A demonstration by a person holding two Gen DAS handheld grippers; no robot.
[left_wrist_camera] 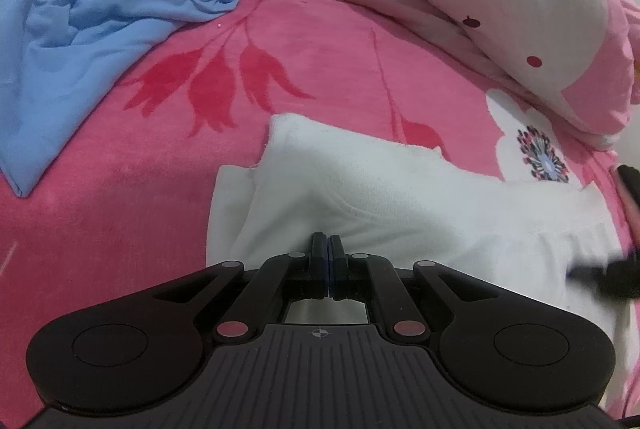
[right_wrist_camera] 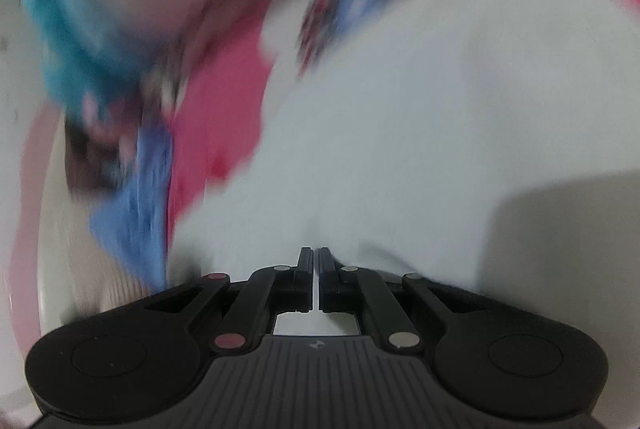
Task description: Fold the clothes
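Cloth bunches at both claws: the white garment (left_wrist_camera: 400, 189) lies on the pink bed (left_wrist_camera: 100, 229), partly doubled over, with each claw closed tight on a fold of it. The left claw (left_wrist_camera: 328, 249) pinches the near edge; the right claw (right_wrist_camera: 314, 261) grips white fabric too, though its view is smeared by motion. A blue garment (left_wrist_camera: 80, 29) sits crumpled well apart, and a pillow (left_wrist_camera: 540, 29) lies near. Risk, as I judge it: uneven pulling by the 2 claws could skew the crease, or thin fabric could slip free.
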